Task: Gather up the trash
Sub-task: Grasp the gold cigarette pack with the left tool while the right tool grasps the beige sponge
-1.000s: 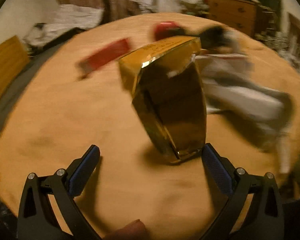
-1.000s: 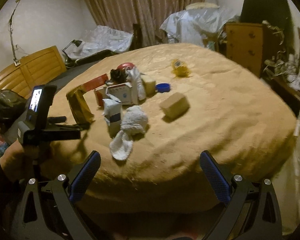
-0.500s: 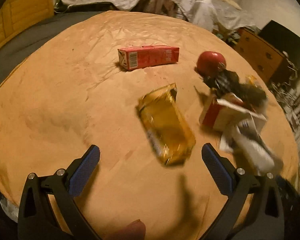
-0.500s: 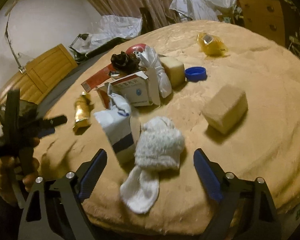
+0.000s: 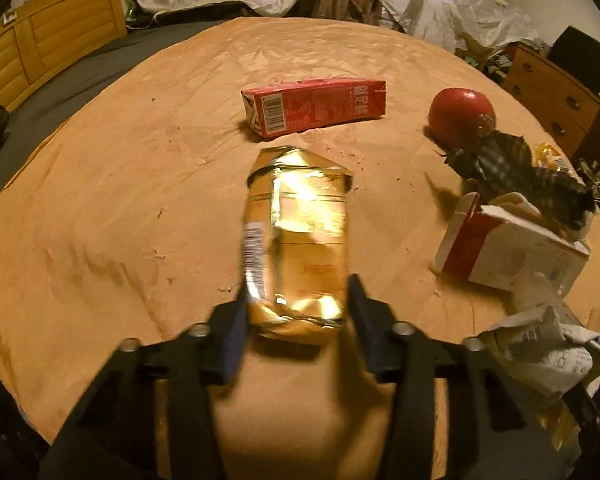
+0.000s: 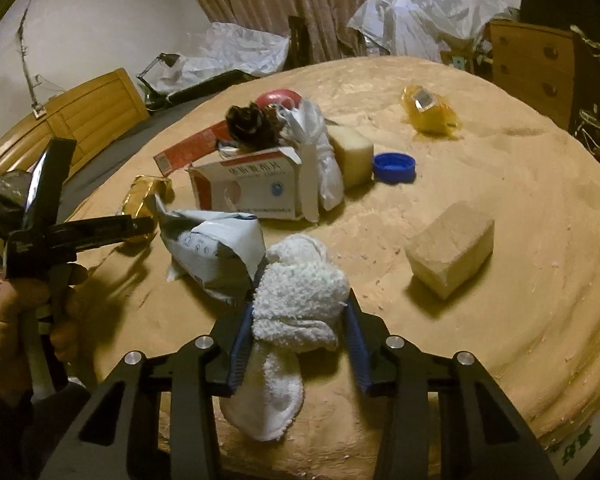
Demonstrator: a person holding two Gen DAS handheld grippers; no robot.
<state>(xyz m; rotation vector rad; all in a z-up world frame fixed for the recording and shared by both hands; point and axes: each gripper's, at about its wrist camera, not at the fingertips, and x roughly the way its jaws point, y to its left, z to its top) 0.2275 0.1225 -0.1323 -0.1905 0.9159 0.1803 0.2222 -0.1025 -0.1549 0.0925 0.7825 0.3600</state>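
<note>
With both tongs closed in around something soft, the job now is to get a firm bite before lifting. The left gripper has its fingers pressed against the near end of the gold foil packet, which lies flat on the tan bedspread in front of the red carton; it should clamp on the crumpled end (foil looks likely to slip). The right gripper has its blue pads against either side of the white sock, beside the crushed paper bag; it should grab the bunched middle rather than the loose toe end, then lift straight up.
</note>
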